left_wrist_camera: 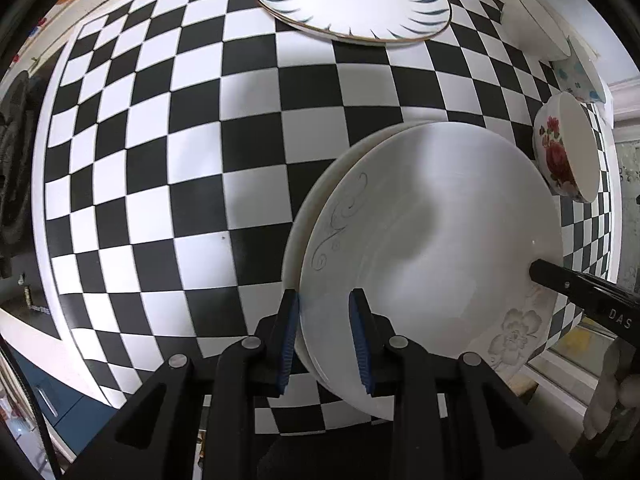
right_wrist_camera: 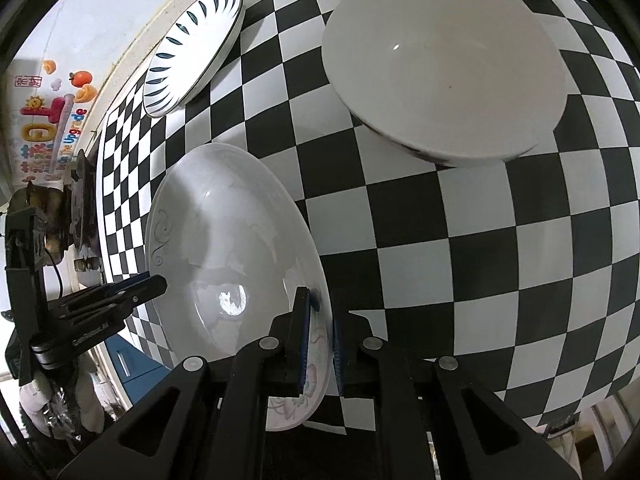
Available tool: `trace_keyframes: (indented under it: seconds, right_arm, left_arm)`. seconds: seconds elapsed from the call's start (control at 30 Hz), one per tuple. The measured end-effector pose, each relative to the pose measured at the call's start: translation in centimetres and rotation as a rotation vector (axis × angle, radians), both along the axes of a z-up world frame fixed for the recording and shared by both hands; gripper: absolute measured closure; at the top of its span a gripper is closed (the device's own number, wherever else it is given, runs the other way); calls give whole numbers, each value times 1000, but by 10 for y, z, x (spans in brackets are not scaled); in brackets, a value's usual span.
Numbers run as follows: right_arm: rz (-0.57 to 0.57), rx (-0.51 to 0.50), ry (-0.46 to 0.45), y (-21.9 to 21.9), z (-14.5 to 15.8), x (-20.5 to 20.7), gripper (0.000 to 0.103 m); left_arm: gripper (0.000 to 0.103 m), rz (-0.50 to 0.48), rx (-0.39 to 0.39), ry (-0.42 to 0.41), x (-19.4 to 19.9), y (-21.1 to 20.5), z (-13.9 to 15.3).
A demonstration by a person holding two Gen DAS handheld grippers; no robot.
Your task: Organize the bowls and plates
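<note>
Two stacked plates sit low over the checkered table [left_wrist_camera: 160, 160]. The upper is a white patterned plate [left_wrist_camera: 440, 220] with a grey scroll and a flower; the lower is a plain white plate [left_wrist_camera: 296, 248] that shows only as a sliver at the left. My left gripper [left_wrist_camera: 324, 308] points straight down, its blue pads shut across both rims. In the right wrist view my right gripper [right_wrist_camera: 320, 308] is shut on the flower-printed rim of the patterned plate [right_wrist_camera: 224, 240], opposite the left gripper [right_wrist_camera: 160, 282]. The right gripper's tip [left_wrist_camera: 538, 274] also shows in the left wrist view.
A blue-leaf plate [left_wrist_camera: 348, 0] lies at the far side of the table, also in the right wrist view as the blue-leaf plate [right_wrist_camera: 192, 52]. A large white bowl [right_wrist_camera: 440, 60] stands beyond the right gripper. A rose bowl [left_wrist_camera: 560, 156] and a blue-flowered bowl [left_wrist_camera: 580, 76] stand along the right edge.
</note>
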State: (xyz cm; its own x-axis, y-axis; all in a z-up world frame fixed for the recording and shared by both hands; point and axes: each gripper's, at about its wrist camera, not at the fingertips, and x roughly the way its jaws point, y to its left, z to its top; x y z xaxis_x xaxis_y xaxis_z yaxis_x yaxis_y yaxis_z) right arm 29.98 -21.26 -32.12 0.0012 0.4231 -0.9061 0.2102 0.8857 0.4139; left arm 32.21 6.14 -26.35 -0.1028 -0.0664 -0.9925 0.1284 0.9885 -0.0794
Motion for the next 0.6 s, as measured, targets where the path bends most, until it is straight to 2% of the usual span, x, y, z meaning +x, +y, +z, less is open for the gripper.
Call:
trace_keyframes:
  seconds: [0.1,0.3,0.43,0.47,0.5,0.57,0.6]
  right_arm:
    - [2,-4,3,3,-1,1,90]
    - [19,-22,15,6,2,4,89]
    - [29,-51,-16,4,28,10,85]
    - [31,-54,-34,3,37,12,84]
    - [30,-56,-63,3,53,18,82]
    - [31,-53,-105,2,73,30,67]
    - [31,-46,-127,3,83,40,63]
  left_arm:
    - [77,-4,15,-19,1,-1,7]
    - [77,14,-5,-23,4,5,21]
    - [77,41,-42,-85,11,14,54]
    - [75,54,-54,-106,18,17,62]
    - [68,69,-68,-127,28,20,72]
    - [61,92,-86,-172,52,26,86]
    - [60,106,-81,-194,62,28,88]
